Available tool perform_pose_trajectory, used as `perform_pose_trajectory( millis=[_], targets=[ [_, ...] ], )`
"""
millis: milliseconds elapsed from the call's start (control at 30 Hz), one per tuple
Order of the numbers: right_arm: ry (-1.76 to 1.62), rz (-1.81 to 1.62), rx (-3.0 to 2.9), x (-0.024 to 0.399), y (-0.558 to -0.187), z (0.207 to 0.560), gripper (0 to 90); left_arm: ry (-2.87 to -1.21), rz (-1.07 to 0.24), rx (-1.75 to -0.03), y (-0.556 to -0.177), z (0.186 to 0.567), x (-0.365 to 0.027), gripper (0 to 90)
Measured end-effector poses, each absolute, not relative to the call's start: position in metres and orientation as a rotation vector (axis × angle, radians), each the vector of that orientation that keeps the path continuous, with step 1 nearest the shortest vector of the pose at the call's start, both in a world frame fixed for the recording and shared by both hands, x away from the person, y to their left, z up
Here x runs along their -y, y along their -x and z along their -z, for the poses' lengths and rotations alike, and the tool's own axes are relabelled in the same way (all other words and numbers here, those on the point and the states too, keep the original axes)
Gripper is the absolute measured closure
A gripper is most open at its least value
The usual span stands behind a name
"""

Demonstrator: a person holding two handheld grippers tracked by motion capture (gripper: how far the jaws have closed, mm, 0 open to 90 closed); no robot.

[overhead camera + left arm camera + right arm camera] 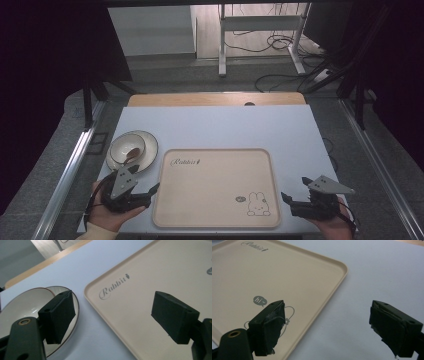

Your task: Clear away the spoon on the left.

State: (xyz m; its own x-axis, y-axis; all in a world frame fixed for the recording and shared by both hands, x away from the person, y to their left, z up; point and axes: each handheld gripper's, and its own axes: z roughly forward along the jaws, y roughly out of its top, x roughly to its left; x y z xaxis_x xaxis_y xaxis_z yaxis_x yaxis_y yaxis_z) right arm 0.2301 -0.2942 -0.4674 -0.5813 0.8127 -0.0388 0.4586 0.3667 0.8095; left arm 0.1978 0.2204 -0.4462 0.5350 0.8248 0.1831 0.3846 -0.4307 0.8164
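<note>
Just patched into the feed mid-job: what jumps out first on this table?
The big beige tray with a rabbit drawing in its near right corner lies bare at the table's middle. Left of it sits a plate carrying a bowl with a brownish spoon-like thing inside. The left claw hovers open at the tray's left edge, the right claw open off its right edge.
</note>
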Motion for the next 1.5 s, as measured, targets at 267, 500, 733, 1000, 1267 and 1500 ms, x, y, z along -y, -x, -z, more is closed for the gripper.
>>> perform_pose_trajectory(
  millis=[267,500,733,1000,1267,1500],
  targets=[
    [-1.107,-1.086,-2.195,0.295,-0.230,0.468,13.6,-1.986,-0.787,-0.996,-0.195,0.434,-0.230,17.3],
    [-1.110,-1.073,-2.203,0.295,-0.231,0.470,13.6,-1.975,-0.808,-1.013,-0.194,0.431,-0.236,16.9],
    [-1.109,-1.065,-2.206,0.294,-0.231,0.470,13.6,-1.953,-0.829,-1.053,-0.196,0.431,-0.248,16.8],
    [-1.115,-1.051,-2.210,0.294,-0.232,0.471,13.6,-1.933,-0.848,-1.100,-0.199,0.433,-0.263,16.3],
    [-1.094,-1.051,-2.222,0.293,-0.231,0.472,14.1,-1.930,-0.839,-1.127,-0.202,0.440,-0.273,16.3],
    [-1.093,-1.036,-2.226,0.292,-0.231,0.473,14.0,-1.934,-0.822,-1.152,-0.205,0.452,-0.282,16.3]
  ],
)
